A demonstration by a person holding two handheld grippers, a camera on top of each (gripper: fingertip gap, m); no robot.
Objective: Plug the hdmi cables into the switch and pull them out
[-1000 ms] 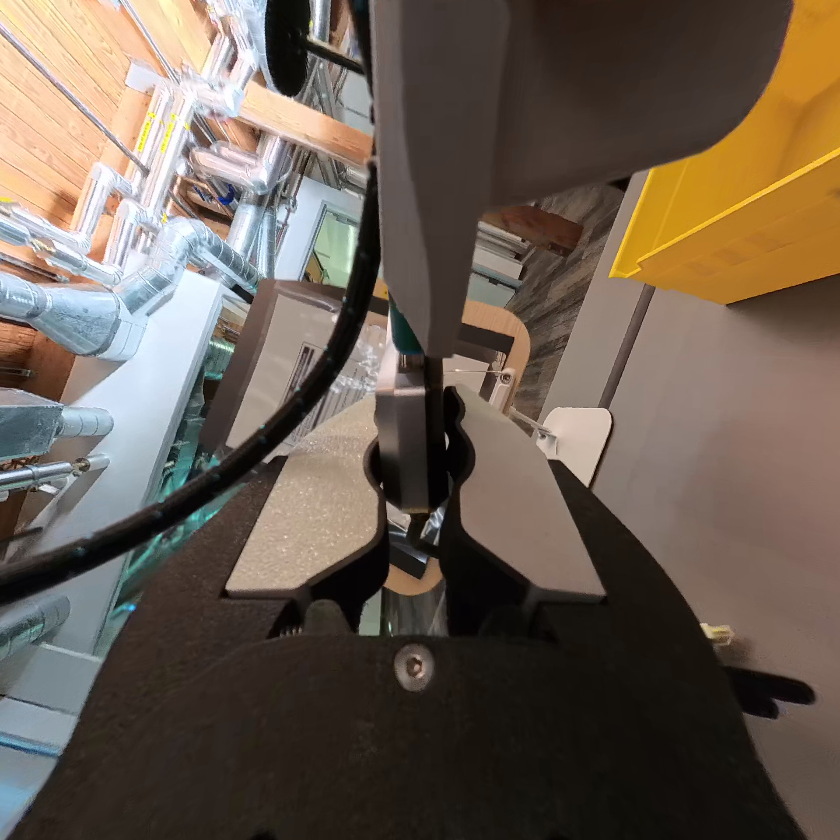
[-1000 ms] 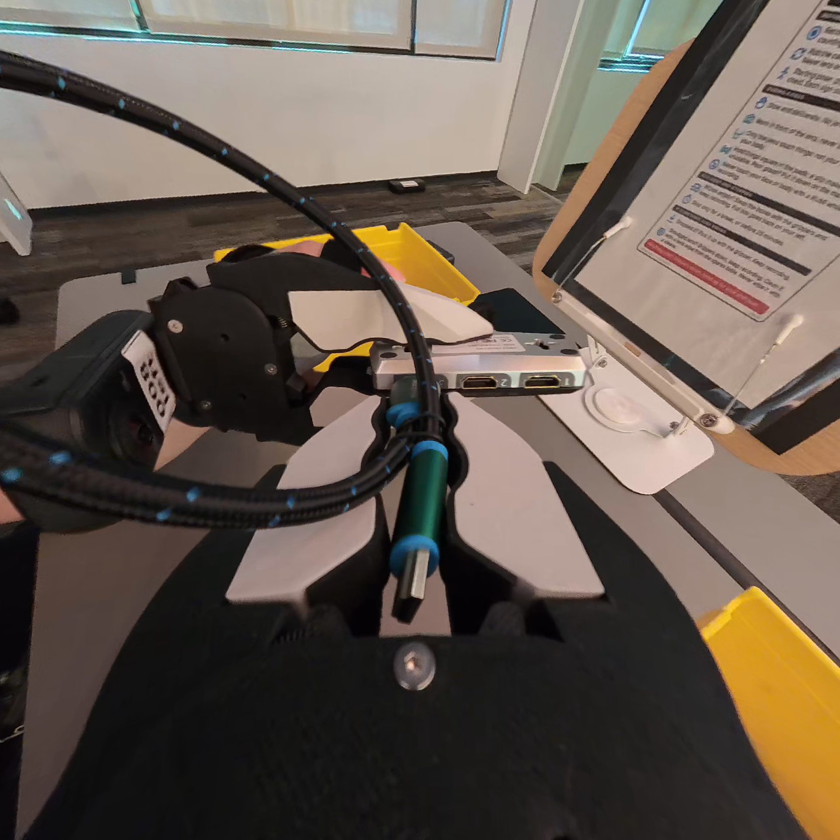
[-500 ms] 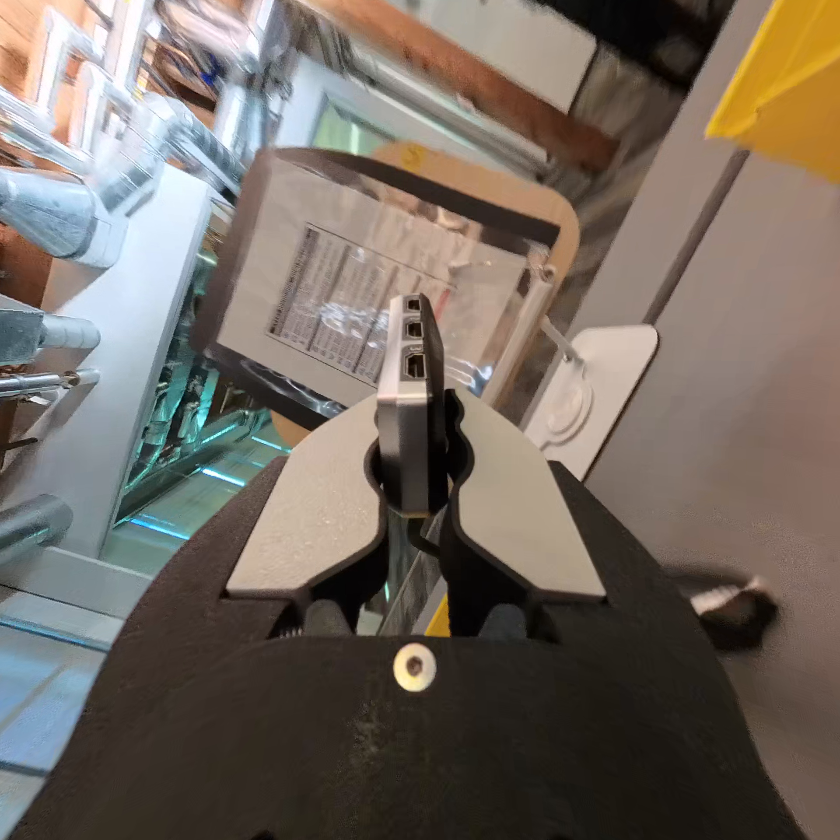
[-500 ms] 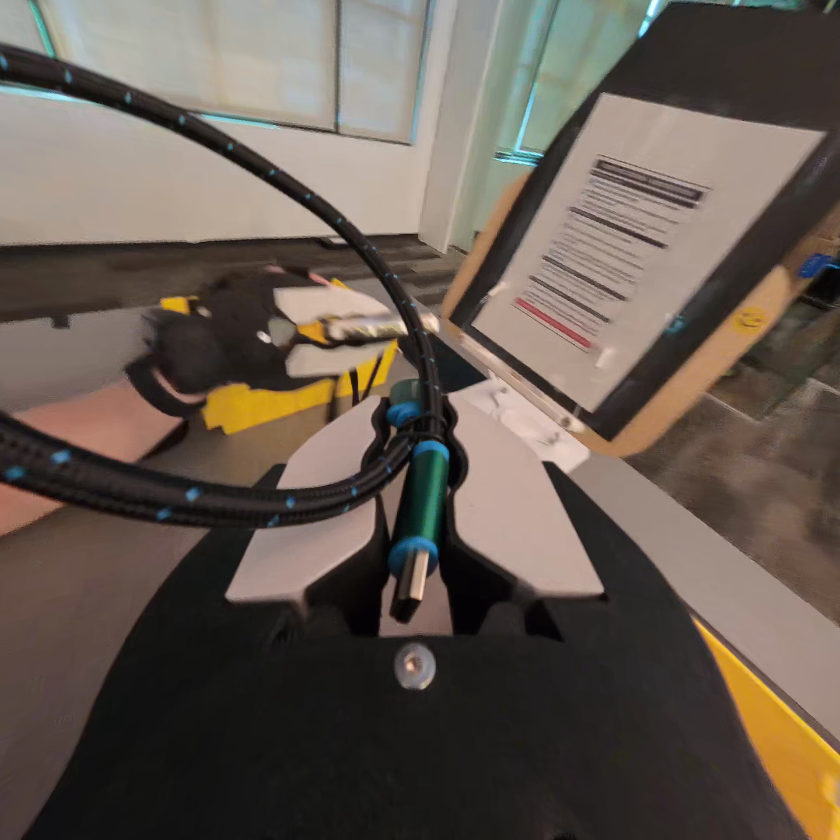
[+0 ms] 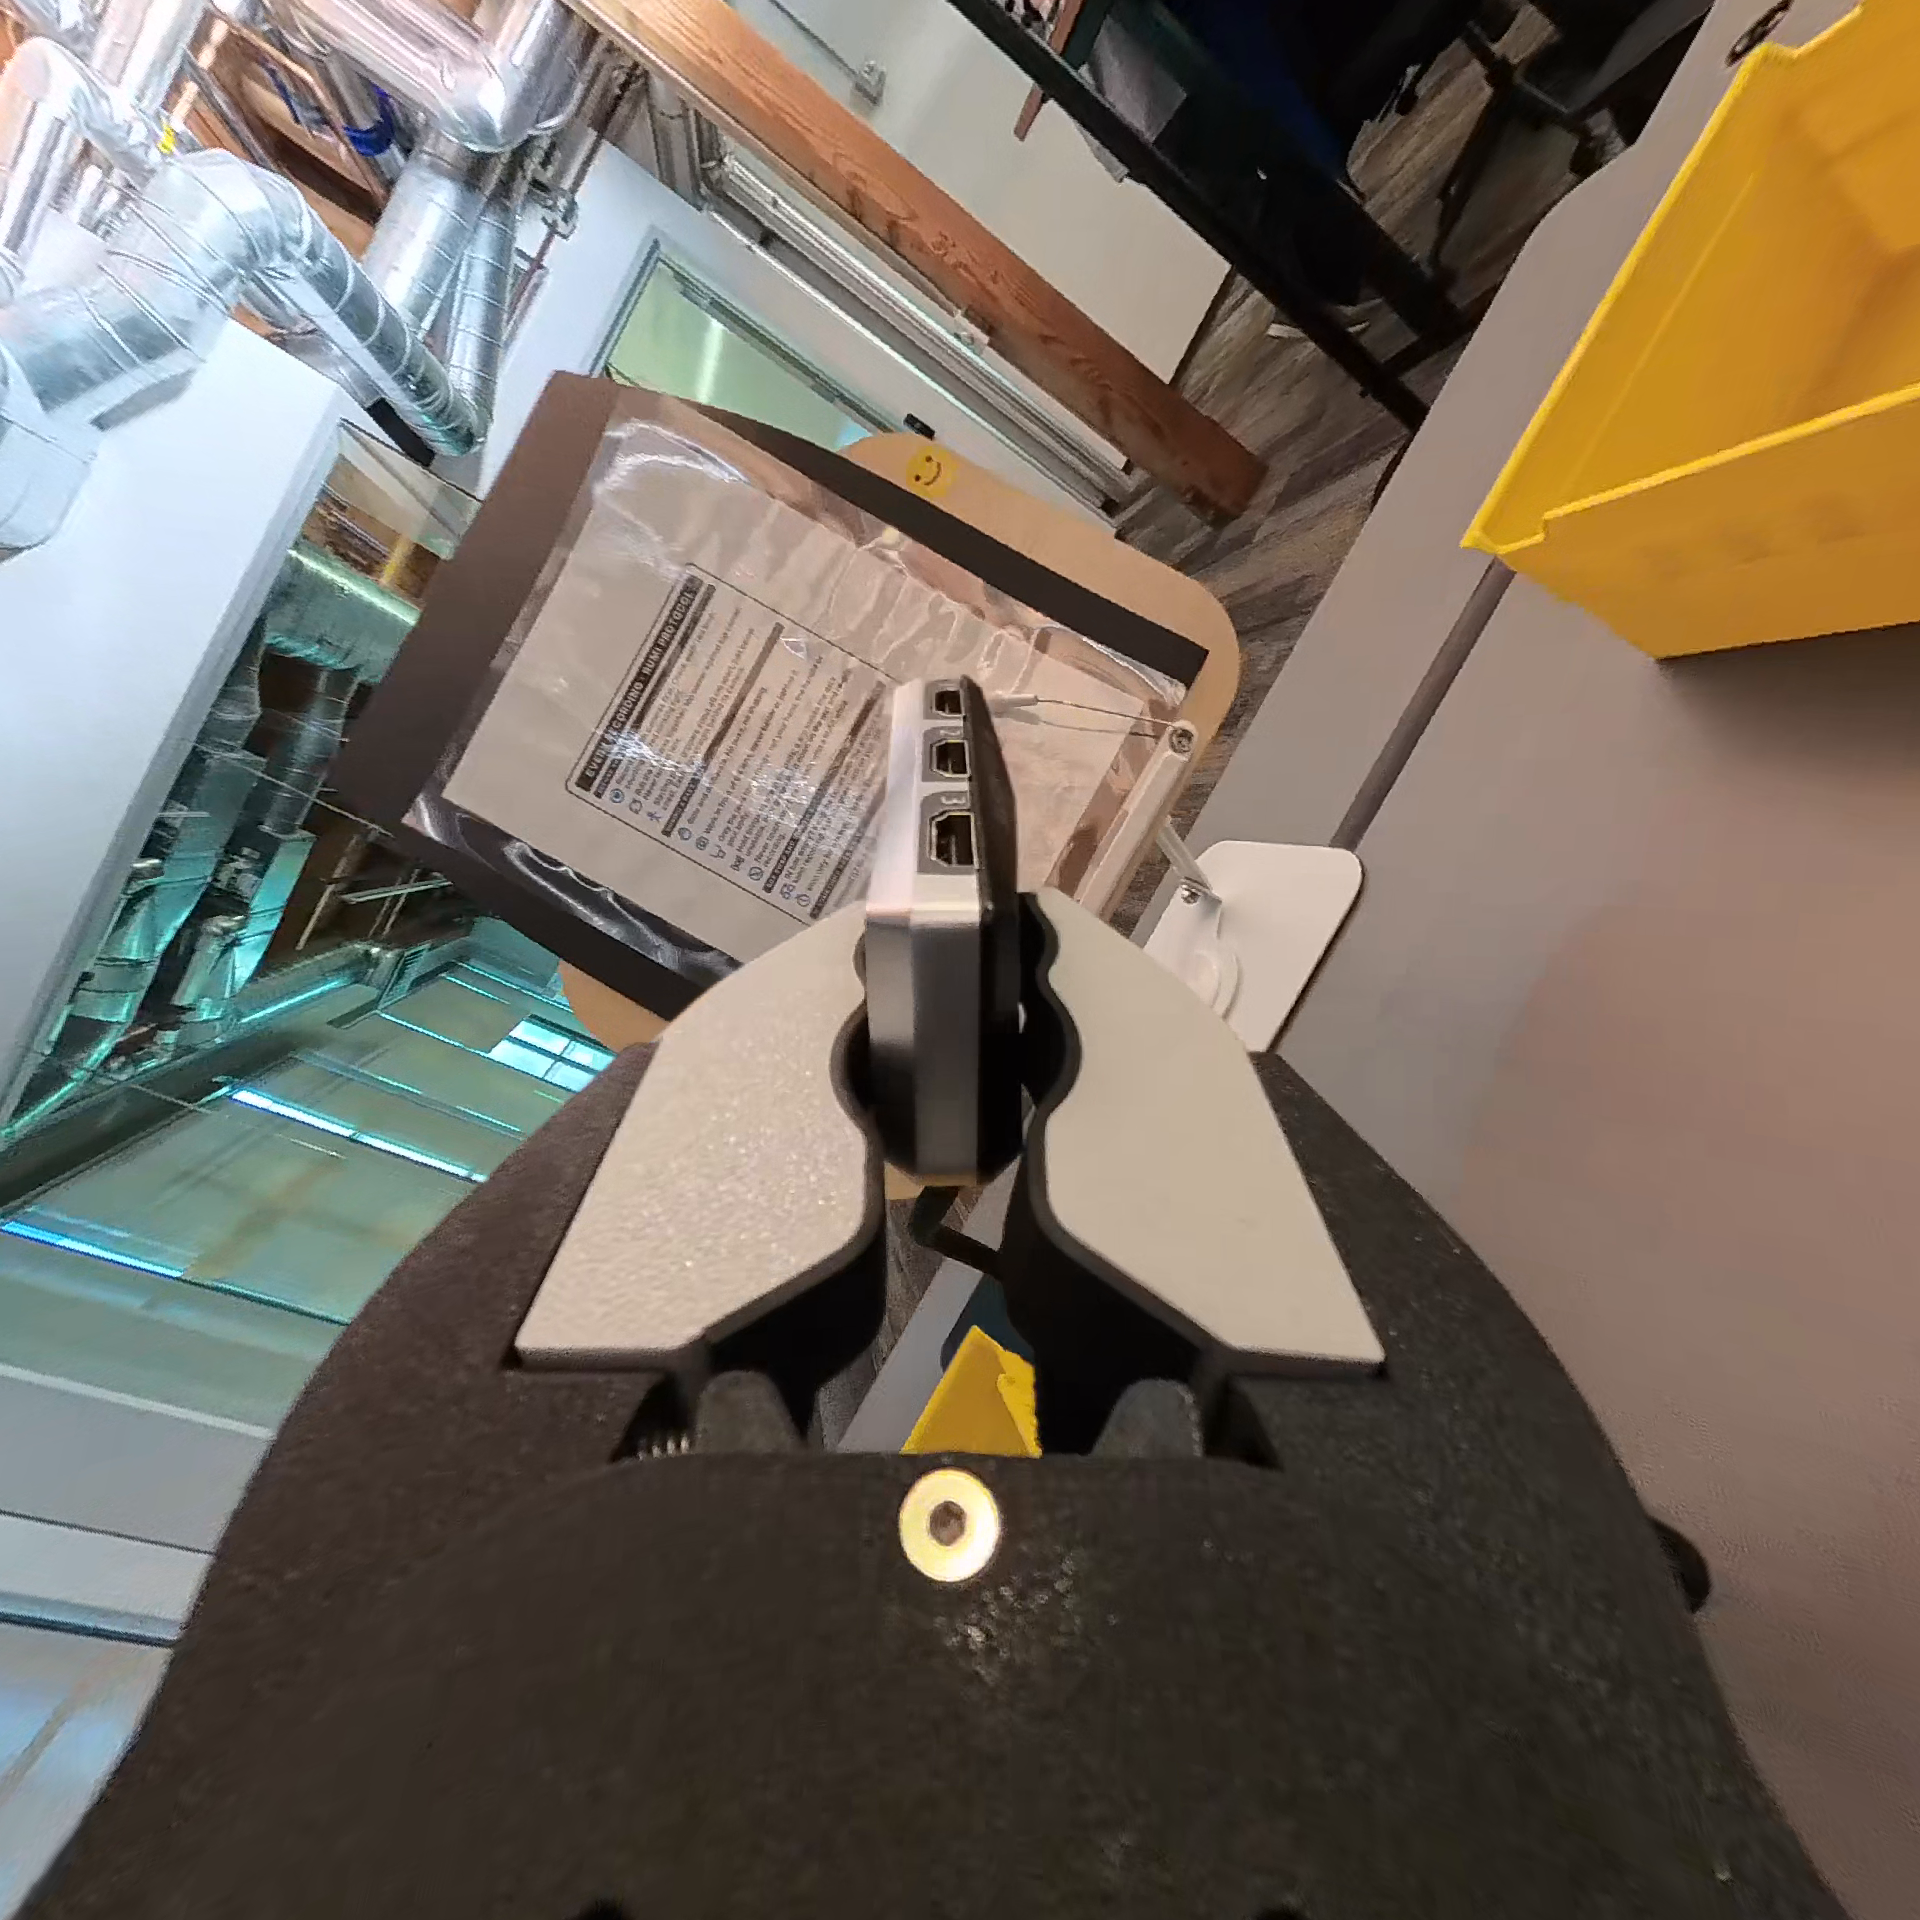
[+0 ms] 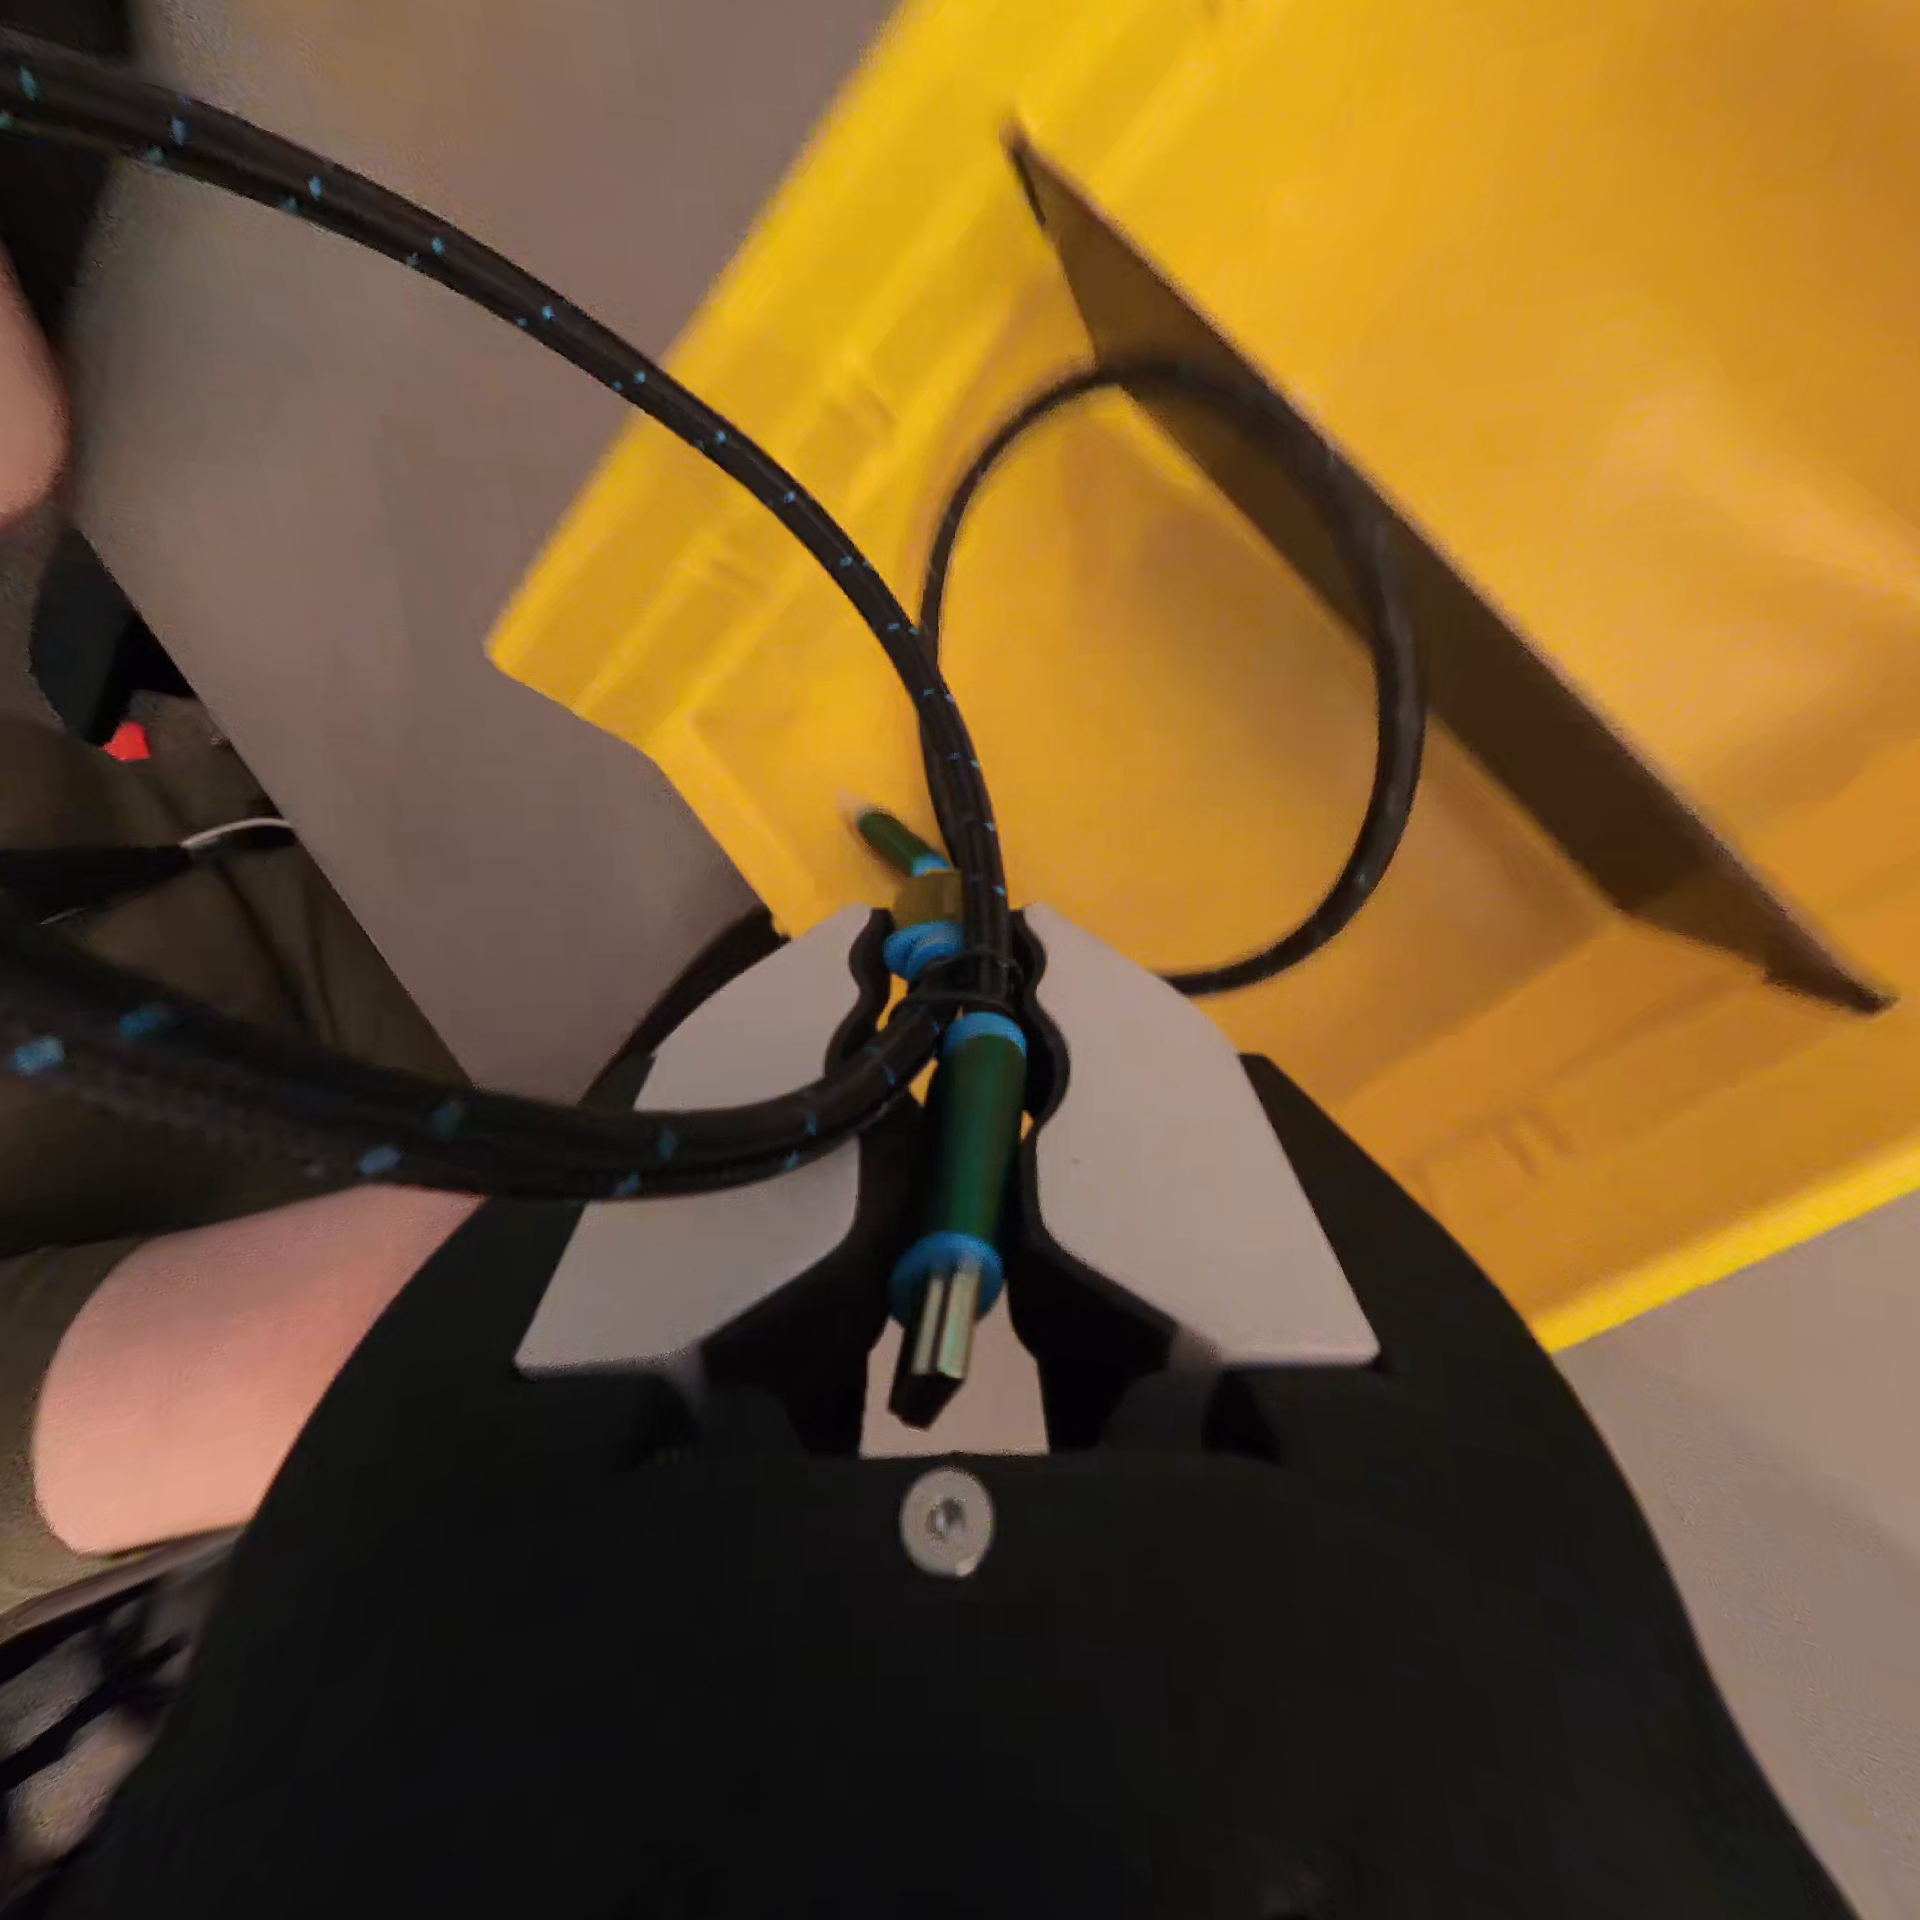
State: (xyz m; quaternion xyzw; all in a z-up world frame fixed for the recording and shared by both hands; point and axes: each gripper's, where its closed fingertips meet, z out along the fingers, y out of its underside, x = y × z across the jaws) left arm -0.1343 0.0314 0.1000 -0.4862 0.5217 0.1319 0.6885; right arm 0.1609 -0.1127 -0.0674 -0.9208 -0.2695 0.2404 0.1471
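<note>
My left gripper (image 5: 951, 940) is shut on the silver HDMI switch (image 5: 930, 935), held on edge in the air with its row of empty ports (image 5: 954, 774) facing away. My right gripper (image 6: 951, 930) is shut on a black braided HDMI cable (image 6: 727, 457) at its green plug (image 6: 966, 1153), whose metal tip points back toward the camera. The cable's other green plug (image 6: 896, 840) shows just past the fingertips, over the yellow bin (image 6: 1195, 727). The right gripper hangs over that bin. Neither view shows the other gripper.
A yellow bin (image 5: 1714, 395) stands on the grey table (image 5: 1662, 1039) at the right of the left view. A framed sheet on a white stand (image 5: 748, 717) stands behind the switch. A thin black cable (image 6: 1382, 665) and a dark divider (image 6: 1455, 623) lie in the bin. A person's arm (image 6: 208, 1351) is at the left. Spacing between my two grippers at the tips: around 35 centimeters.
The right gripper has swung away from the switch with the cable and now points down over a yellow bin. The left gripper still holds the switch, which now has no cable near it.
</note>
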